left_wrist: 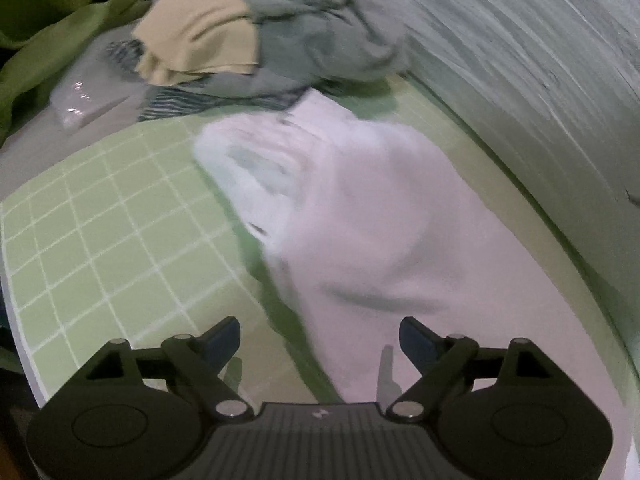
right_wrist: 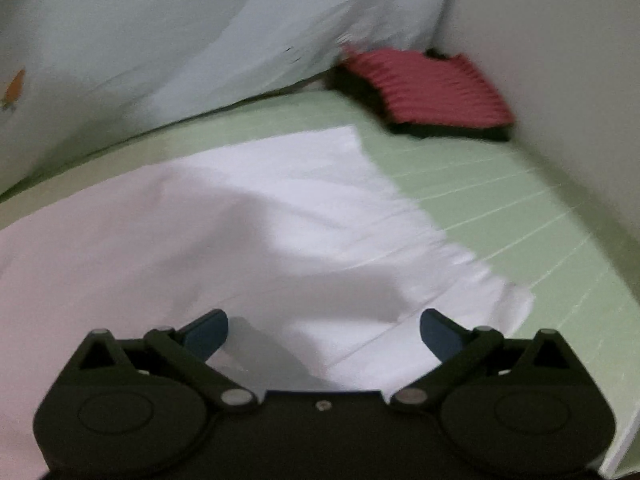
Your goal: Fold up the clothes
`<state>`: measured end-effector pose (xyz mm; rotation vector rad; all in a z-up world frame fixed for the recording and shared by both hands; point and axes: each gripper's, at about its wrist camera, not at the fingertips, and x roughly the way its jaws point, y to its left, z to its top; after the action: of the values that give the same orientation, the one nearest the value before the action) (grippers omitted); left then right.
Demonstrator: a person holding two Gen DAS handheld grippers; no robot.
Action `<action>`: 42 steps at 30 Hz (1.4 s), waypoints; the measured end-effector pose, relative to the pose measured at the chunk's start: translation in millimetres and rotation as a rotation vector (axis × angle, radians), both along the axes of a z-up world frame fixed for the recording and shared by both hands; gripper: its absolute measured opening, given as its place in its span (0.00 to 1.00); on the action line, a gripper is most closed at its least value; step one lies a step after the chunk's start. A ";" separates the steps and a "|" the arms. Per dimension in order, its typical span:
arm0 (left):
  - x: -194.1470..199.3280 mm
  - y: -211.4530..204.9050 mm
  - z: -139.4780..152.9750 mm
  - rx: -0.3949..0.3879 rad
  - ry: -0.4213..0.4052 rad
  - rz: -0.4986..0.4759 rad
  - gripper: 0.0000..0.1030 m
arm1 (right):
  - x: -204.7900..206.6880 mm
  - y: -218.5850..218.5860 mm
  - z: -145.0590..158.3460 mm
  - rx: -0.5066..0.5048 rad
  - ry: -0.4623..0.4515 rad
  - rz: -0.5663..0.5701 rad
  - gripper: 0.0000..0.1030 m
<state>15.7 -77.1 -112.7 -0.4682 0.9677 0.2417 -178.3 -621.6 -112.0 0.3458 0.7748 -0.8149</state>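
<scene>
White, thin cotton garment (left_wrist: 380,248) spread long across the pale green gridded surface (left_wrist: 100,232), from the centre of the left wrist view down to its lower right; in the right wrist view (right_wrist: 260,232), filling the middle and lower left, one ragged edge toward the right. Folded or merely laid out: cannot tell. Left tongs (left_wrist: 320,340) apart, empty, low over its near edge. Right tongs (right_wrist: 324,332) apart, empty, above the cloth. Best gripped at two matching corners, one layer only, lifted evenly, kept taut. Heap of yellow, grey-green and striped clothes (left_wrist: 248,40) upper centre; red ribbed folded cloth (right_wrist: 432,92) upper right; worth keeping clear of both.
</scene>
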 end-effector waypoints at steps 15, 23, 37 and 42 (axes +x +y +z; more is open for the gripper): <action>57.3 75.0 -27.0 -0.124 -0.053 0.167 0.89 | 19.2 13.7 -4.1 0.089 0.073 -0.051 1.00; 74.7 82.4 -37.3 -0.177 -0.076 0.152 0.80 | 29.3 27.8 -4.1 0.094 0.094 -0.032 1.00; 58.2 32.9 36.2 -0.107 -0.331 -0.169 0.12 | 13.4 39.5 -3.3 0.084 0.071 -0.020 1.00; 41.6 -23.1 70.0 -0.106 -0.411 -0.350 0.10 | 5.4 38.0 -4.5 0.098 0.039 -0.030 1.00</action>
<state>57.3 -100.3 -42.6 -0.4157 0.6449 -0.2174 -172.9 -583.6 -116.5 0.4305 0.8496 -0.8155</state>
